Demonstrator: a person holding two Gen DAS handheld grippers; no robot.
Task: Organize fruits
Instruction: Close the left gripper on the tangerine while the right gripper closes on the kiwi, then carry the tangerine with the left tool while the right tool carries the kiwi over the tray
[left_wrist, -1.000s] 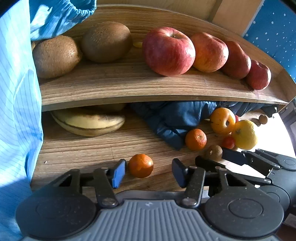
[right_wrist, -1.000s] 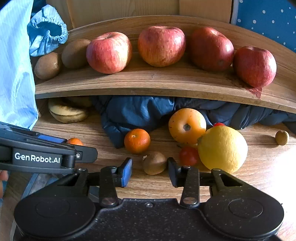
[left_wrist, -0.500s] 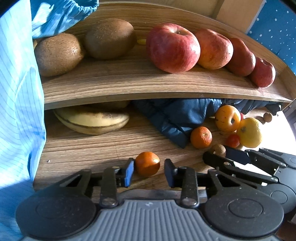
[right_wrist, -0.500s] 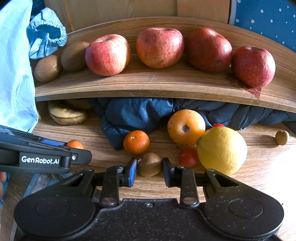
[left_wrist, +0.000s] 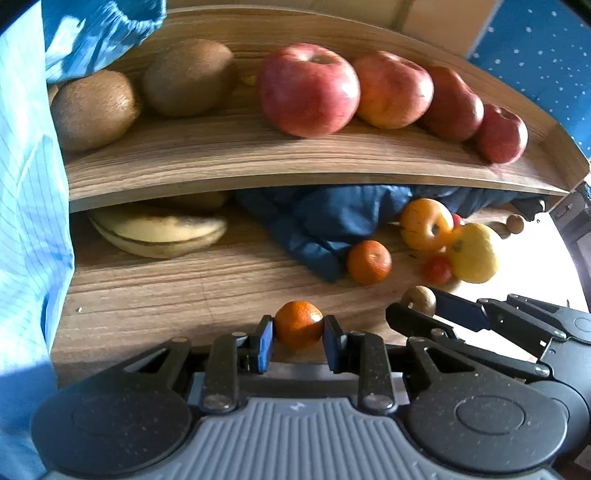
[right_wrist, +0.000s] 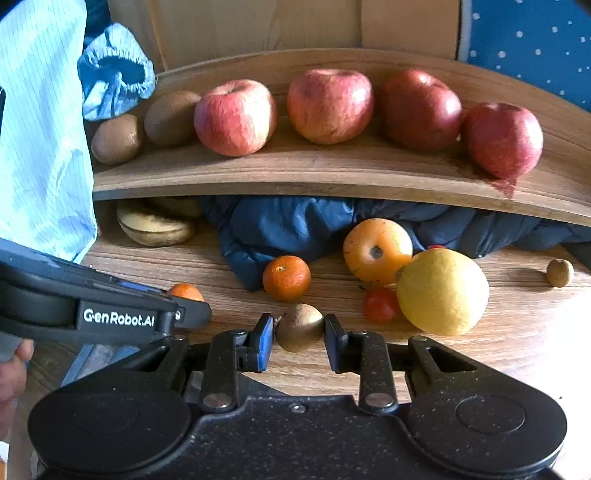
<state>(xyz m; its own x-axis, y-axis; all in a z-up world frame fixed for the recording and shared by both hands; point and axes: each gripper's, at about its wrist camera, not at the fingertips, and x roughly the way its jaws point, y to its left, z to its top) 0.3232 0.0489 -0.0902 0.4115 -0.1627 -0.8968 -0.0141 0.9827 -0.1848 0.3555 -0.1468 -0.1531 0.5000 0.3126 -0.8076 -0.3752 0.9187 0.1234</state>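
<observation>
My left gripper (left_wrist: 298, 338) is pinched on a small mandarin (left_wrist: 298, 324) near the desk's (left_wrist: 147, 291) front edge, bare wood to its left. My right gripper (right_wrist: 298, 341) clamps a small kiwi (right_wrist: 299, 326) just beside the cherry tomato (right_wrist: 379, 305) and lemon (right_wrist: 442, 291). Upper shelf (right_wrist: 295, 170) carries four apples (right_wrist: 330, 105), two kiwis; only the right view shows a hand (right_wrist: 13, 365).

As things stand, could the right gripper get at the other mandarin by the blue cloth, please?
Probably not yet: the right gripper has its jaws closed on a small brown fruit. Otherwise the way looks free, with bare wood between it and the mandarin just beyond.
</observation>
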